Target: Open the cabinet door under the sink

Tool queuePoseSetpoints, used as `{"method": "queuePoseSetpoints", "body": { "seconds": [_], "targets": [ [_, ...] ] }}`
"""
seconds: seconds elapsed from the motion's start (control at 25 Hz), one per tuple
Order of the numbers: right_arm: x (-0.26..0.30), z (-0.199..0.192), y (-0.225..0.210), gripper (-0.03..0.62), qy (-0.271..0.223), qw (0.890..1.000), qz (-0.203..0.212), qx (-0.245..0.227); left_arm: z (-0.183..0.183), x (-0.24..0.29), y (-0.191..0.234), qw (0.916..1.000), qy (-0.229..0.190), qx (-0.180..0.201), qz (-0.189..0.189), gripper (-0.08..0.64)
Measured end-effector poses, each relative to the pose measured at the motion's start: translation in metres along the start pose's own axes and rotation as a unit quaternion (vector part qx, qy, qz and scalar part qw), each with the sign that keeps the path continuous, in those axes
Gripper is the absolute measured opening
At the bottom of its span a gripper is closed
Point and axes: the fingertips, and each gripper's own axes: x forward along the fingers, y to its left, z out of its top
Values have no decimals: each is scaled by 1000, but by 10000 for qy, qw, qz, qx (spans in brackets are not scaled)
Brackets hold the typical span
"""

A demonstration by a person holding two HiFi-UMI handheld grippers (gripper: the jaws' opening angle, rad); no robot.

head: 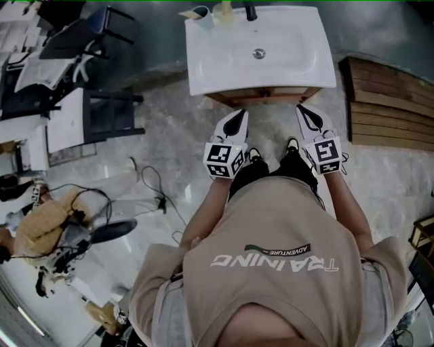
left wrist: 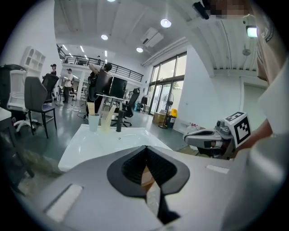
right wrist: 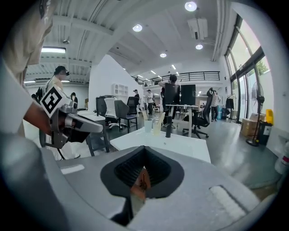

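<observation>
- Two tools are held out side by side on the near side of the sink (head: pixel 261 51), a white basin with a drain at its middle.
- Left tool (head: pixel 237 120) points toward the sink's front edge, just short of its left half. In the left gripper view its jaws are clenched tip to tip. Nothing lies between the pads, and only a sliver of brown wood shows through the hollow behind them.
- Right tool (head: pixel 308 115) points toward the same front edge, just short of the sink's right corner. In the right gripper view its jaws are likewise pressed together and empty, with a patch of brown wood showing through the hollow.
- Directly beneath the sink stands the wooden cabinet (head: pixel 264 95). From above only a narrow strip of its front shows under the sink's rim, so I cannot tell whether its door is ajar or closed.
- At the sink's back left corner stands a cup (head: pixel 201 12), and a dark faucet (head: pixel 251 10) rises at the middle of the back edge.
- Wooden slats (head: pixel 386 101) lie on the floor to the right of the sink.
- Left of the sink, well apart from it, stands a dark chair (head: pixel 112 112).
- Cables (head: pixel 152 186) trail over the floor left of the sink.
</observation>
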Motion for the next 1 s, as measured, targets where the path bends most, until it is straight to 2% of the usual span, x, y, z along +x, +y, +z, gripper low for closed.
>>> {"method": "queuePoseSetpoints", "body": {
  "seconds": [0.16,0.32,0.56,1.0],
  "targets": [
    [-4,5,15,2,43,9991,-383,154,-20,-3,15,9994,187,-74,-287,17],
    [-13,-7,30,2,219,9966,-644,464,-49,8,30,9978,357,-381,-396,15],
    [-12,-27,40,2,589,9958,-631,317,-71,36,46,9956,498,-697,-368,15],
    [3,-72,20,2,576,9967,-355,453,-109,69,41,9929,814,-863,5,15]
  ]
}}
